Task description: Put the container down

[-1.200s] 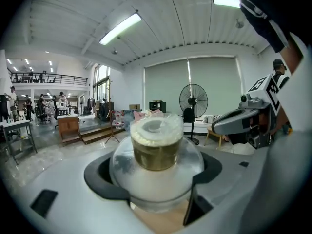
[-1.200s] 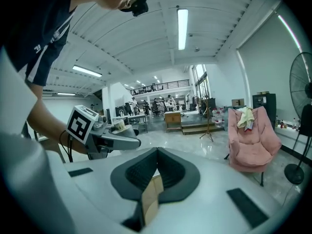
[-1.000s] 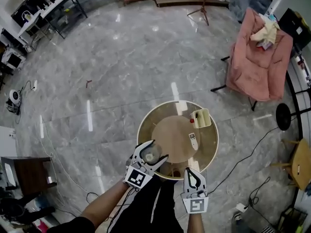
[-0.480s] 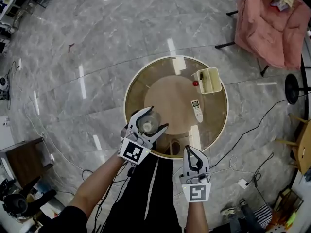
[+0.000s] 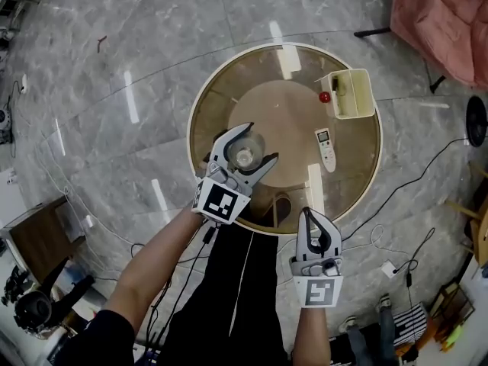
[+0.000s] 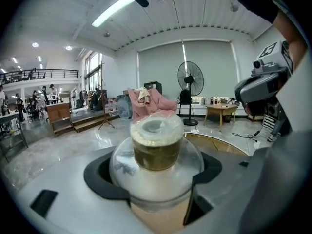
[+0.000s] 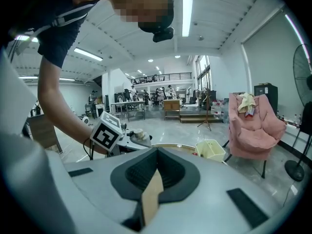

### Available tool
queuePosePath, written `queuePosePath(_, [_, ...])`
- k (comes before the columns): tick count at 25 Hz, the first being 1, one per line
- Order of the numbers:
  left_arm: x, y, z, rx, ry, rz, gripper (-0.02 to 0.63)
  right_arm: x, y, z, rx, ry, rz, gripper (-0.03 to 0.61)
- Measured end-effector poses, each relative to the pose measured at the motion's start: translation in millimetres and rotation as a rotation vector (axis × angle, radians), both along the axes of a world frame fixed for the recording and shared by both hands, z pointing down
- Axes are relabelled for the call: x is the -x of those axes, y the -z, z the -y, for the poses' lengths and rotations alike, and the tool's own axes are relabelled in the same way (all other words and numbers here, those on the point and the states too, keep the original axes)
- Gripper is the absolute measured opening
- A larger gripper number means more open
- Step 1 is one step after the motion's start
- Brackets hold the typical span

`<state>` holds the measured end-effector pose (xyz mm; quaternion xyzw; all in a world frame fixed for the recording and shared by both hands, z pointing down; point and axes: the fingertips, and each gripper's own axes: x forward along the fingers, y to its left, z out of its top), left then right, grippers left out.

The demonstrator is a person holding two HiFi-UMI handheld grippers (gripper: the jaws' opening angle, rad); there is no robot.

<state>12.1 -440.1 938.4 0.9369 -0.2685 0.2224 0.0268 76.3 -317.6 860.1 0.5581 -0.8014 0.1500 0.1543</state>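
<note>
A clear round container [image 5: 245, 157] with a lid and olive-brown contents sits between the jaws of my left gripper [image 5: 250, 145], which is shut on it. In the left gripper view the container [image 6: 156, 147] fills the centre, upright. It hangs over the left part of the round glass table [image 5: 229, 75], above the edge of the brown inner disc; whether it touches the top I cannot tell. My right gripper [image 5: 319, 232] is shut with nothing in it, just off the table's near edge. The right gripper view shows its tips [image 7: 155, 154] meeting.
A cream bin [image 5: 349, 94] stands at the table's far right, a small red ball [image 5: 325, 97] beside it and a white remote [image 5: 325, 147] nearer me. A pink armchair [image 5: 446, 21] is beyond, and cables [image 5: 396, 235] trail over the marble floor.
My left gripper has carried the container from the table's near edge further in over the top. The head view has dropped closer to the table. The right gripper stays shut.
</note>
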Motion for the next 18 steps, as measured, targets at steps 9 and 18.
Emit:
queuePosePath(9, [15, -84, 24, 0.087, 0.058, 0.047, 0.341, -1, -35, 12, 0.051, -0.009, 0.002, 0.028])
queuePosePath(18, [16, -118, 26, 0.126, 0.067, 0.083, 0.341, 0, -41, 7, 0.066, 0.008, 0.009, 0.028])
